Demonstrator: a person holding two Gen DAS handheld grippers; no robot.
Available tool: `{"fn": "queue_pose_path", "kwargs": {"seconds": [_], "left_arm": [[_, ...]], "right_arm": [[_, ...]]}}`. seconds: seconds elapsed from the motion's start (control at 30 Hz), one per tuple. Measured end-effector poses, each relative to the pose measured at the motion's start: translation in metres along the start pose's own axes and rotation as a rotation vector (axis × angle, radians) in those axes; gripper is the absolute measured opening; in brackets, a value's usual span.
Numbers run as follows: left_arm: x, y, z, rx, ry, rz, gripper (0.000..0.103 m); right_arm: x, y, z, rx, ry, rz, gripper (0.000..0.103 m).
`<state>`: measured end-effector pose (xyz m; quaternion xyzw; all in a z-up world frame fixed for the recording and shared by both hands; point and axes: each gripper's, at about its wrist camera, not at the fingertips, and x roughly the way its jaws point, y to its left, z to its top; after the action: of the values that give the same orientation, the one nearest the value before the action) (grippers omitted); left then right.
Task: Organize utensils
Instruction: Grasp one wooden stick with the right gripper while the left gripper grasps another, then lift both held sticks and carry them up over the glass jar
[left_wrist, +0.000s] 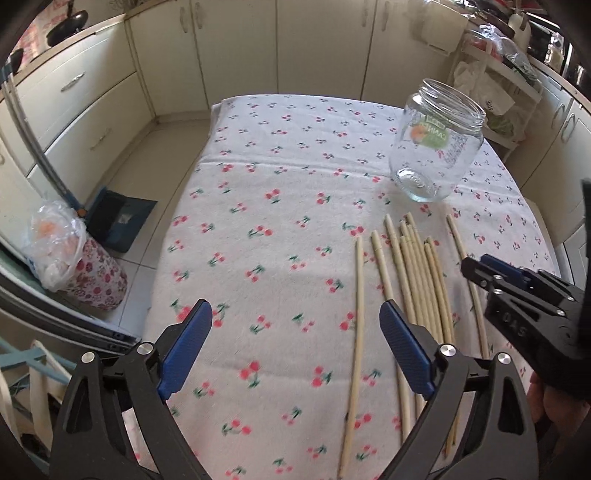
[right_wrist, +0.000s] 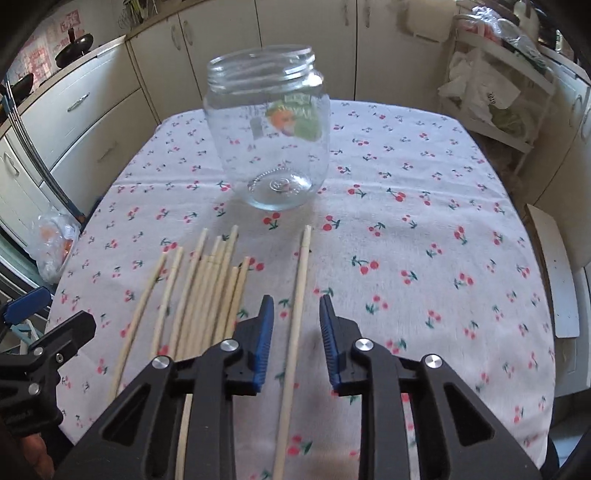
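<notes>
The right gripper (right_wrist: 296, 339), jaws partly open and empty, is straddling one pale wooden chopstick (right_wrist: 295, 317) lying apart from the pile, before the clear glass jar (right_wrist: 267, 129); it should descend squarely, while the wide-open left gripper (left_wrist: 295, 354) is holding nothing.

Cream kitchen cabinets (left_wrist: 236, 51) ring a cherry-print clothed table (left_wrist: 280, 206) on a pale tiled floor (left_wrist: 147, 155)

jar (right_wrist: 267, 129): clear glossy glass, paper label
chopsticks (right_wrist: 207, 291): pale matt wood
tablecloth (right_wrist: 424, 229): soft matt cloth, cherry print
right gripper (right_wrist: 296, 338): matt black plastic, ribbed blue pads, shiny metal pins
</notes>
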<state>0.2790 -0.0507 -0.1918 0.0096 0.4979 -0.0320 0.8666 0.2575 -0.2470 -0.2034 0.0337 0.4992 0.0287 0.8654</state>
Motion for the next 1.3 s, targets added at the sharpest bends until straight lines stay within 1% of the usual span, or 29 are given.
{"fn": "queue_pose_path", "kwargs": {"seconds": [0.03, 0.07, 0.1, 0.13, 0.2, 0.27, 0.33, 0.4, 0.47, 0.5, 0.53, 0.57, 0.6, 0.63, 0.67, 0.7, 0.77, 0.8, 0.87, 0.97, 1.03, 1.1, 1.23, 1.3], "left_arm": [[0.003, -0.003, 0.002, 0.007, 0.003, -0.005, 0.089], [0.007, -0.008, 0.004, 0.017, 0.005, -0.006, 0.089], [0.012, -0.012, 0.005, 0.029, 0.007, -0.001, 0.088], [0.018, -0.017, 0.007, 0.042, 0.012, 0.008, 0.085], [0.028, -0.022, 0.010, 0.057, 0.027, 0.016, 0.080], [0.037, -0.025, 0.012, 0.073, 0.044, 0.030, 0.071], [0.044, -0.026, 0.012, 0.077, 0.057, 0.035, 0.068], [0.046, -0.027, 0.013, 0.080, 0.040, 0.037, 0.066], [0.046, -0.029, 0.014, 0.096, 0.034, 0.046, 0.065], [0.046, -0.031, 0.015, 0.103, 0.034, 0.047, 0.062], [0.046, -0.033, 0.016, 0.113, 0.034, 0.048, 0.060], [0.045, -0.035, 0.017, 0.123, 0.032, 0.050, 0.056], [0.045, -0.037, 0.017, 0.134, 0.027, 0.049, 0.053], [0.045, -0.039, 0.017, 0.145, 0.025, 0.040, 0.045], [0.044, -0.041, 0.017, 0.155, 0.026, 0.019, 0.033], [0.044, -0.043, 0.017, 0.163, 0.030, -0.001, 0.027], [0.043, -0.047, 0.018, 0.186, 0.048, -0.028, 0.008], [0.043, -0.047, 0.020, 0.184, 0.064, -0.053, 0.005], [0.043, -0.042, 0.025, 0.149, 0.095, -0.115, 0.005], [0.031, -0.034, 0.033, 0.101, 0.088, -0.179, 0.005], [0.020, -0.027, 0.042, 0.062, 0.063, -0.241, 0.005], [0.006, -0.023, 0.053, 0.034, 0.019, -0.280, 0.005], [-0.019, -0.024, 0.073, 0.019, -0.056, -0.343, 0.004], [-0.036, -0.029, 0.086, 0.005, -0.119, -0.399, 0.005]], "right_arm": [[0.005, -0.003, 0.001, -0.007, 0.012, 0.001, 0.017], [0.007, -0.004, 0.002, -0.010, 0.014, 0.005, 0.015], [0.008, -0.006, 0.001, -0.015, 0.005, 0.010, 0.011], [0.008, -0.008, 0.001, -0.029, -0.001, 0.008, 0.008], [0.006, -0.015, 0.000, -0.039, -0.003, 0.017, 0.006], [0.004, -0.017, -0.001, -0.044, -0.005, 0.015, 0.006], [0.003, -0.022, -0.001, -0.043, -0.003, 0.025, 0.006], [0.003, -0.022, 0.000, -0.050, 0.000, 0.029, 0.007], [0.004, -0.022, 0.002, -0.054, 0.007, 0.048, 0.021], [0.005, -0.021, 0.004, -0.056, 0.004, 0.052, 0.039], [0.006, -0.019, 0.005, -0.063, -0.004, 0.038, 0.041], [0.007, -0.017, 0.005, -0.073, -0.009, 0.035, 0.041], [0.008, -0.015, 0.005, -0.096, -0.015, 0.031, 0.032], [0.008, -0.014, 0.005, -0.103, -0.017, 0.024, 0.015], [0.008, -0.016, 0.006, -0.101, -0.015, 0.034, 0.009], [0.008, -0.020, 0.007, -0.086, -0.009, 0.056, 0.006], [0.009, -0.024, 0.008, -0.068, -0.007, 0.086, 0.006], [0.009, -0.025, 0.008, -0.062, -0.008, 0.095, 0.006], [0.009, -0.031, 0.006, -0.026, -0.014, 0.129, 0.006], [0.009, -0.044, 0.002, 0.047, -0.034, 0.199, 0.006], [0.010, -0.051, -0.003, 0.090, -0.054, 0.245, 0.006], [0.010, -0.056, -0.007, 0.118, -0.074, 0.280, 0.006], [0.009, -0.066, -0.004, 0.161, -0.091, 0.306, 0.006], [0.010, -0.070, -0.005, 0.183, -0.089, 0.321, 0.006]]}}
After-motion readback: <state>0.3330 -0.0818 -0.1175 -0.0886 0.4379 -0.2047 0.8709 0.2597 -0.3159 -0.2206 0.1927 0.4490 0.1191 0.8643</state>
